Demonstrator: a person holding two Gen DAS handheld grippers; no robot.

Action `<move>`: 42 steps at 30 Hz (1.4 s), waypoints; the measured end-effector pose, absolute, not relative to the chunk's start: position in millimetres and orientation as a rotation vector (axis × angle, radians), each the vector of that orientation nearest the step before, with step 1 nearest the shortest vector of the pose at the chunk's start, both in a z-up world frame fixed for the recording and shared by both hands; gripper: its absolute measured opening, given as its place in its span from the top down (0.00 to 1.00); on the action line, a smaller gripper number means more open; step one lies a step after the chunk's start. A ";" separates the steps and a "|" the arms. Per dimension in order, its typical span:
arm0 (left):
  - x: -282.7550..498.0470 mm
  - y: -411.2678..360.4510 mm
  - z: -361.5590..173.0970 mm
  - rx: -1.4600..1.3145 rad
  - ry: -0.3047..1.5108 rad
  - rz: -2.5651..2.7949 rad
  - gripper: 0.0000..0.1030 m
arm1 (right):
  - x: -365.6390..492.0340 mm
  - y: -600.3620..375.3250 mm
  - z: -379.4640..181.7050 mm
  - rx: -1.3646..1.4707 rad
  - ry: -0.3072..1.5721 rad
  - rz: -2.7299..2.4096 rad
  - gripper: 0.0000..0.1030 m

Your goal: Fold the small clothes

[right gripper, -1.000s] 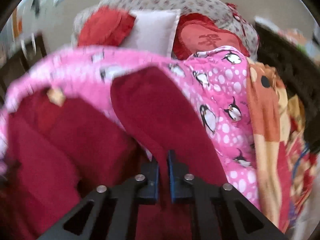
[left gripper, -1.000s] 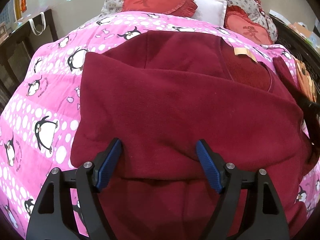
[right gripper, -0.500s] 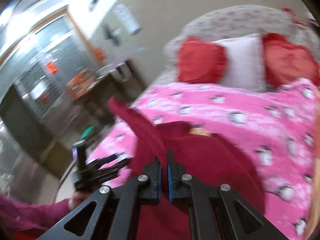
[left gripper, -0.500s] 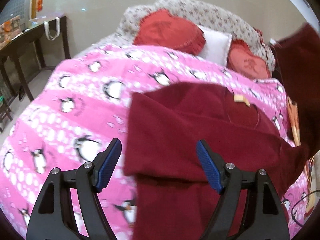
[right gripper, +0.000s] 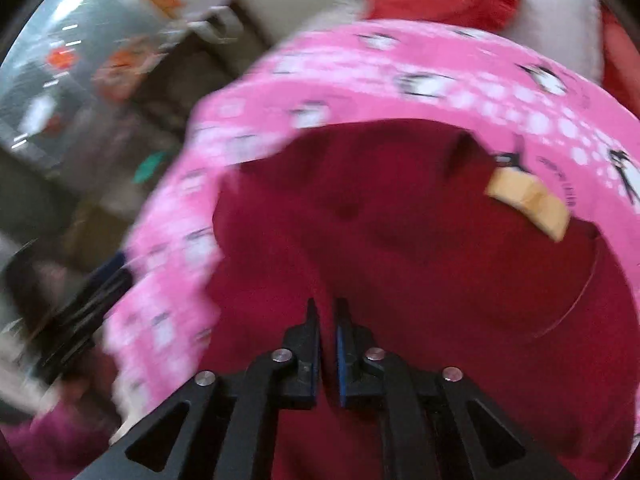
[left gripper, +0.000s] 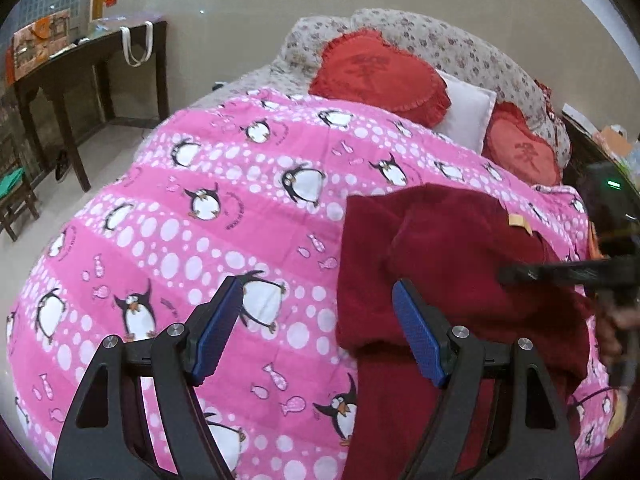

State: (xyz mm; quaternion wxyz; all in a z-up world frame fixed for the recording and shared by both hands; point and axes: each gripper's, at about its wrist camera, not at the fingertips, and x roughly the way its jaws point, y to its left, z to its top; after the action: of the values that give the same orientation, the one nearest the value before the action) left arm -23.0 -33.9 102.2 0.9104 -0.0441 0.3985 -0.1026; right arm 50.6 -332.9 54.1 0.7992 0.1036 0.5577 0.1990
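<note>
A dark red fleece top (left gripper: 452, 264) lies partly folded on the pink penguin quilt (left gripper: 224, 216), with a tan neck label (left gripper: 519, 222). My left gripper (left gripper: 318, 328) is open and empty above the quilt, just left of the top's left edge. My right gripper (right gripper: 327, 328) is shut on a fold of the red top (right gripper: 380, 232), holding its sleeve over the body; the label (right gripper: 528, 200) shows to the right. The right gripper also shows blurred at the right edge of the left wrist view (left gripper: 568, 272).
Red heart cushions (left gripper: 380, 68) and a white pillow (left gripper: 466, 112) lie at the head of the bed. A dark wooden table (left gripper: 80, 64) stands at the left by the wall. Floor lies beyond the bed's left edge. The right wrist view is motion blurred.
My left gripper has let go and drawn back left off the top. My right gripper has carried the sleeve up and across to the left, laying it over the body.
</note>
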 end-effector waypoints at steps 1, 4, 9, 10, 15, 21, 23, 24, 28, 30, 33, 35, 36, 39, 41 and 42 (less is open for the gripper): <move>-21.8 -36.4 100.8 -0.089 0.826 -0.218 0.24 | 56.3 -337.5 50.2 0.216 1.193 0.369 0.81; -16.5 -43.6 98.1 -0.085 0.823 -0.236 0.24 | 47.7 -353.7 58.1 0.270 1.126 0.344 0.67; 5.5 -66.2 89.0 -0.077 0.844 -0.275 0.24 | -11.6 -391.4 89.5 0.332 0.993 0.288 0.53; 10.3 -70.4 86.8 -0.077 0.850 -0.279 0.24 | -27.4 -399.0 94.3 0.344 0.967 0.278 0.53; 34.5 -96.0 68.8 -0.087 0.918 -0.298 0.24 | -100.6 -440.1 90.6 0.381 0.923 0.161 0.52; 46.3 -124.6 55.5 -0.067 0.982 -0.369 0.67 | -143.3 -473.0 67.2 0.430 0.925 0.028 0.52; 42.9 -126.8 61.8 -0.070 0.974 -0.390 0.78 | -147.0 -477.6 61.6 0.419 0.921 -0.016 0.52; 40.0 -127.6 66.3 -0.061 0.962 -0.396 0.79 | -146.8 -480.1 62.7 0.422 0.915 -0.025 0.52; 29.5 -121.9 83.3 -0.056 0.922 -0.395 0.81 | -124.6 -495.6 54.5 0.438 0.890 -0.085 0.52; 27.2 -114.2 86.7 -0.083 0.921 -0.384 0.82 | -102.2 -504.0 46.0 0.449 0.903 -0.115 0.52; 27.5 -108.0 83.8 -0.097 0.930 -0.361 0.82 | -72.6 -514.0 44.0 0.412 0.874 -0.179 0.52; 28.4 -106.3 74.9 -0.105 0.965 -0.344 0.82 | -56.1 -523.0 39.4 0.447 0.900 -0.210 0.52; 27.5 -104.9 71.5 -0.105 0.971 -0.340 0.82 | -54.8 -525.5 39.2 0.480 0.909 -0.200 0.52; 24.8 -103.4 68.6 -0.102 0.966 -0.346 0.81 | -77.9 -526.9 51.3 0.550 0.869 -0.156 0.52; 24.9 -103.7 68.5 -0.104 0.966 -0.348 0.81 | -105.1 -524.1 54.6 0.591 0.869 -0.124 0.38; 25.1 -104.1 68.4 -0.105 0.965 -0.348 0.82 | -117.7 -521.0 52.8 0.616 0.873 -0.113 0.31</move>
State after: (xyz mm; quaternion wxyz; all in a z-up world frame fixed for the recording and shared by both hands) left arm 25.1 -104.1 68.4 0.8699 -0.0504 0.4615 -0.1664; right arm -117.7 -521.0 52.8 0.8592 0.2933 0.4158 -0.0538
